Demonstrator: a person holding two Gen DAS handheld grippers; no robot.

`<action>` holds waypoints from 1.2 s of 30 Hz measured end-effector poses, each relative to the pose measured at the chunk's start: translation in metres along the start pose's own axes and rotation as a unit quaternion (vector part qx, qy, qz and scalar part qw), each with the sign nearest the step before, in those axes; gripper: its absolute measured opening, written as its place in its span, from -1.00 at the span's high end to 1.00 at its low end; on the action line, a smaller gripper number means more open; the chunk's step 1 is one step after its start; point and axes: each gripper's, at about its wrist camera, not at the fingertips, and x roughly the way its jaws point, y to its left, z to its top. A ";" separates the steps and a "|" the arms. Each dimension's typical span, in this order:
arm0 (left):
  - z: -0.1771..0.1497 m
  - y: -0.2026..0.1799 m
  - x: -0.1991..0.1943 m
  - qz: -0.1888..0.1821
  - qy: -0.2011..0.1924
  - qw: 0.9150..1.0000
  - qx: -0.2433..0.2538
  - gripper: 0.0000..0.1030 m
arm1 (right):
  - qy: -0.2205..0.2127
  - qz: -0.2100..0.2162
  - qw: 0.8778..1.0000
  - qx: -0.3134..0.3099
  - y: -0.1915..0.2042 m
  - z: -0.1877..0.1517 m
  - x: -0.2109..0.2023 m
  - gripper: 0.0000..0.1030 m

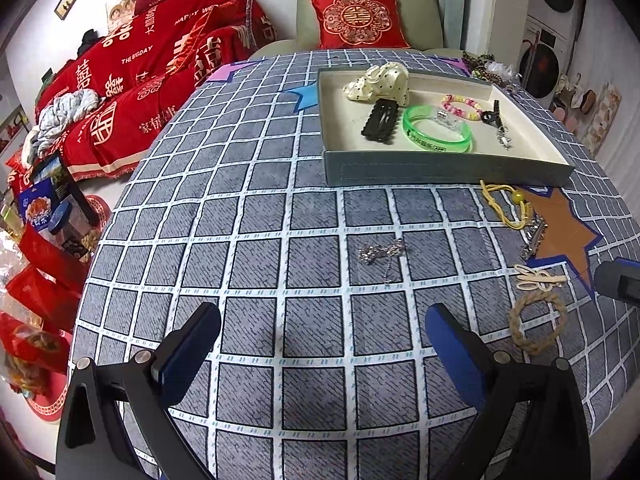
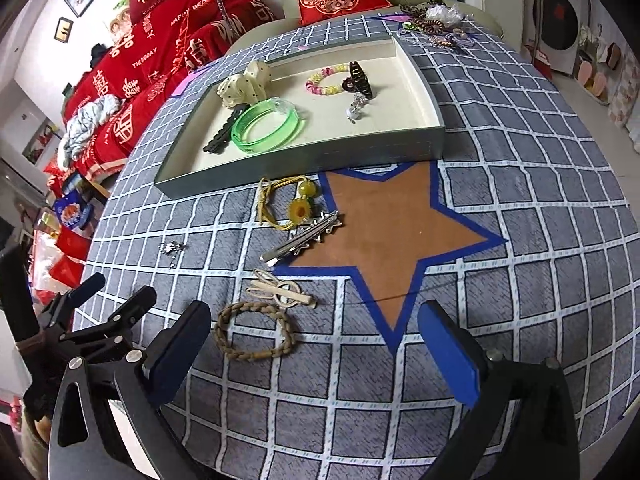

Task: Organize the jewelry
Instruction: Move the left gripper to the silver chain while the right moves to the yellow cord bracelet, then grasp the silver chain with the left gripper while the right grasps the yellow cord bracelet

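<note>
Both tools hang empty with jaws spread wide: the left gripper (image 1: pixel 320 344) low in its frame, the right gripper (image 2: pixel 316 344) likewise. The braided hair tie (image 2: pixel 256 332) lies just ahead of the right gripper's left finger, at lower centre. It looks light, soft and floppy, so pinching 1 side of the loop should serve. The tray (image 2: pixel 304 156) sits above, already holding several pieces.
</note>
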 end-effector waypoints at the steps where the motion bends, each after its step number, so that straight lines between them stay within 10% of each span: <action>1: 0.000 0.001 0.001 -0.001 0.001 1.000 -0.001 -1.00 | 0.000 -0.001 1.000 0.002 -0.001 0.000 0.000 -1.00; 19: 0.021 -0.010 0.024 -0.007 0.011 1.000 0.006 -0.93 | 0.006 -0.030 0.999 -0.012 0.004 0.043 0.026 -0.99; 28: 0.026 -0.013 0.036 -0.014 0.019 1.000 0.010 -0.79 | 0.030 -0.041 0.999 -0.015 0.003 0.060 0.053 -0.51; 36: 0.031 -0.018 0.041 -0.032 0.020 0.999 0.011 -0.72 | 0.032 -0.071 0.995 -0.070 0.021 0.067 0.065 -0.48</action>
